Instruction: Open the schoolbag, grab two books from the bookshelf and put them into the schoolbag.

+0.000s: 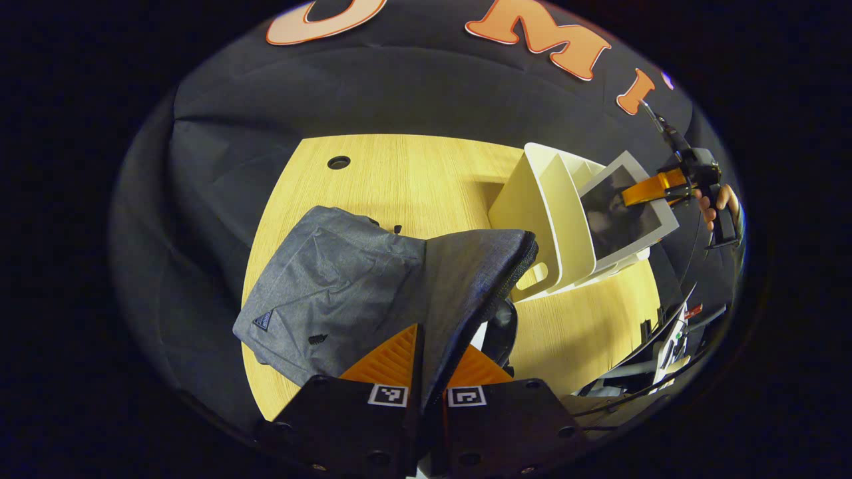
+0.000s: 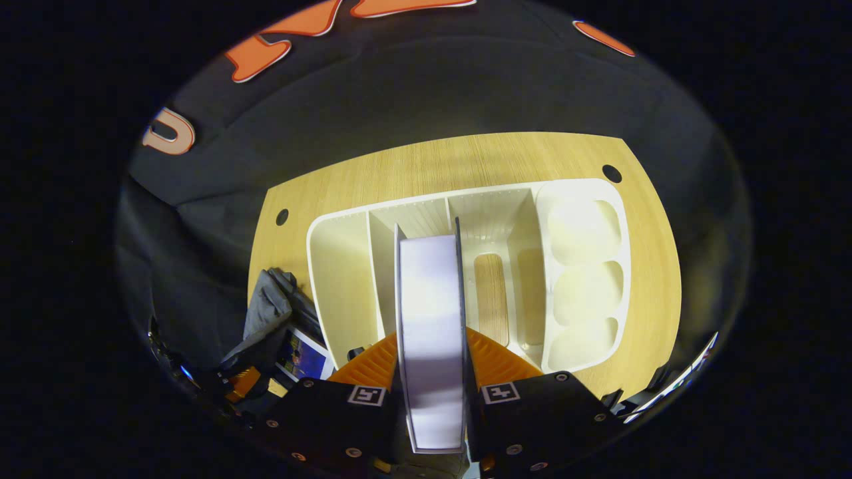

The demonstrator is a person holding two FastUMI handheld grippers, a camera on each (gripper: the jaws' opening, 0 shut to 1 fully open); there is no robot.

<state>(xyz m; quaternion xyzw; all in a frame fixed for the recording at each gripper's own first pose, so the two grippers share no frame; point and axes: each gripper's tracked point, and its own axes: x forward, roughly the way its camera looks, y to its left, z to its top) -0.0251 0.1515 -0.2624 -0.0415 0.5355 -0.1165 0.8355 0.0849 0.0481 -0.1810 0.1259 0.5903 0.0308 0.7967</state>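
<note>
My left gripper (image 1: 426, 362) pinches the raised flap of the grey schoolbag (image 1: 373, 293), which lies on the wooden table (image 1: 413, 186) just beside the white bookshelf (image 1: 542, 219). My right gripper (image 2: 431, 372) is clamped on a book (image 2: 431, 319), both fingers pressing its covers, above the middle slot of the bookshelf (image 2: 466, 266). Another book (image 2: 303, 356) sits inside the open schoolbag (image 2: 269, 309).
</note>
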